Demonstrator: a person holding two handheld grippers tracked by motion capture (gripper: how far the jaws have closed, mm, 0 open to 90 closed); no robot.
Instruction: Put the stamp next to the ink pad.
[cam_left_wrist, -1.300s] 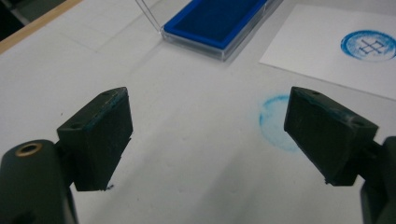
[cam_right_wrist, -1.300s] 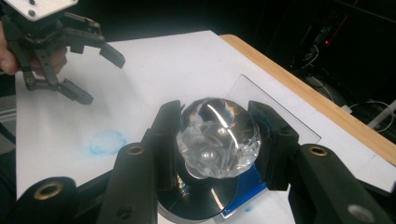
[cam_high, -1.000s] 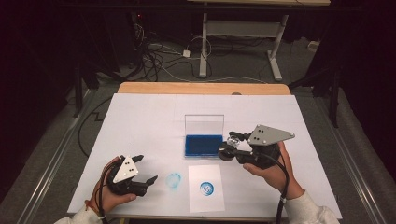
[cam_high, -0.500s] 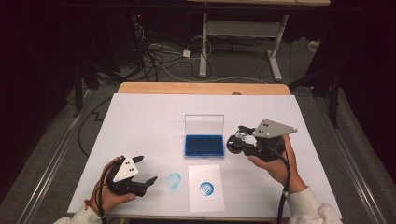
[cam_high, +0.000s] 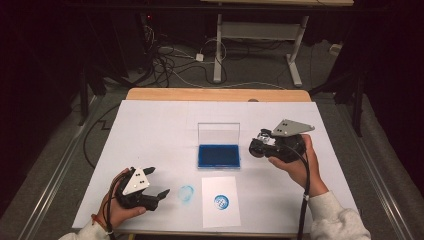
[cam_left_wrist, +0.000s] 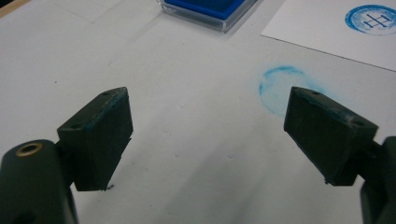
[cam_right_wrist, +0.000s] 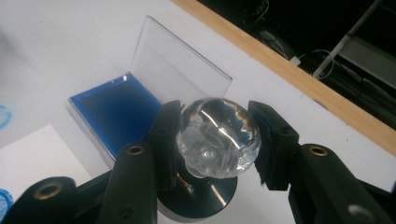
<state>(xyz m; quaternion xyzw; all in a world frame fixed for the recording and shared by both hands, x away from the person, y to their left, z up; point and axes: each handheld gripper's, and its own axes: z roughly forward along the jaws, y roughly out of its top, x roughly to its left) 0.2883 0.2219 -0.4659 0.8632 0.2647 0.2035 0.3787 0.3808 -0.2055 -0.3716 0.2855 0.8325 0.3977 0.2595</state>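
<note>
My right gripper (cam_high: 261, 145) (cam_right_wrist: 215, 137) is shut on a stamp with a clear crystal knob (cam_right_wrist: 217, 136) and a round black base (cam_right_wrist: 201, 196). It hovers just right of the blue ink pad (cam_high: 218, 155) (cam_right_wrist: 119, 112), whose clear lid (cam_high: 218, 134) stands open. A white sheet (cam_high: 220, 201) near the front edge bears a round blue stamp print (cam_high: 221, 202) (cam_left_wrist: 376, 17). My left gripper (cam_high: 161, 196) (cam_left_wrist: 208, 135) rests open at the front left, nothing between its jaws, next to a faint blue smudge (cam_high: 186, 193) (cam_left_wrist: 276, 86) on the table cover.
The white table cover (cam_high: 150, 130) spans a wooden table whose far edge (cam_high: 215, 94) shows beyond it. Cables (cam_high: 170, 62) and a desk frame (cam_high: 260, 35) lie on the dark floor behind. The right gripper's cable (cam_high: 305, 200) trails along the forearm.
My right gripper, still holding the stamp, has moved right, away from the ink pad, and a little toward the table. The left gripper has stayed where it was.
</note>
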